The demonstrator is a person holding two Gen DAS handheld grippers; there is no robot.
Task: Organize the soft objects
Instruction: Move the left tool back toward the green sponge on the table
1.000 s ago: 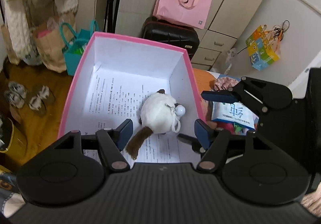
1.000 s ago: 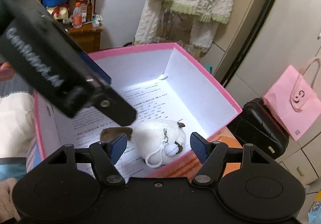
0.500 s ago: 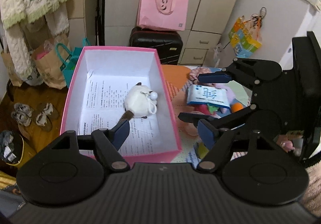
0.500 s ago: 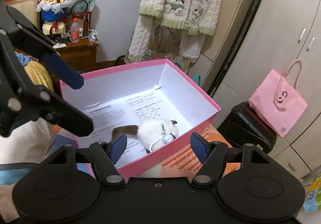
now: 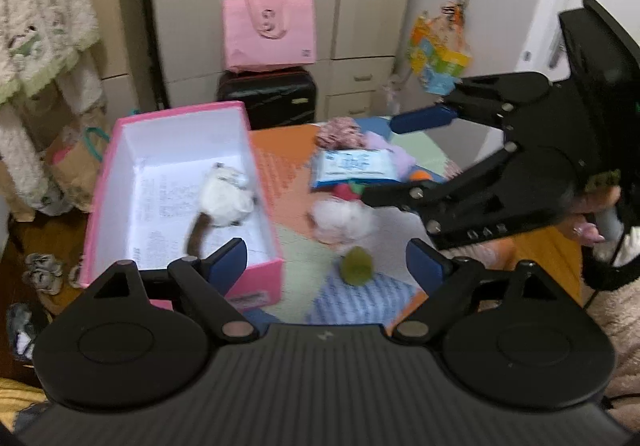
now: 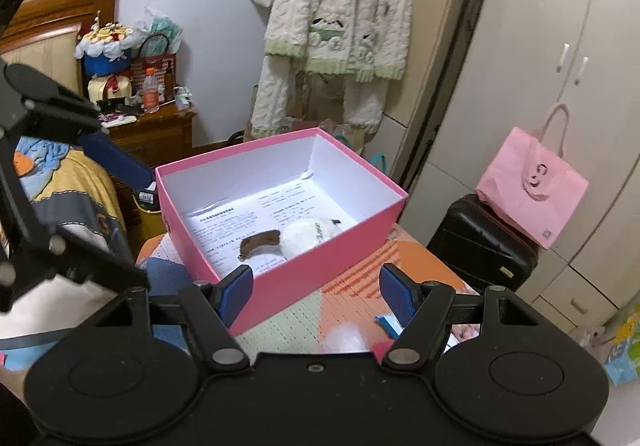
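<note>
Opening left hand-held gripper [image 5: 326,260], tilted downward

A white plush toy [image 5: 225,201] with a brown tail lies on its side on printed paper inside the open pink box [image 5: 265,242]. At the box's 3 o'clock in the left wrist view, a fluffy white-pink plush [image 5: 343,221] and a green soft toy [image 5: 356,266] lie on the patterned mat.

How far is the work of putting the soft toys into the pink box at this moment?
Done: one white plush toy lies inside the pink box. In hand: nothing; the left gripper is opening with nothing between its fingers, and the right gripper is open and empty. Left: a fluffy white toy, a green toy and other items on the mat.
</note>
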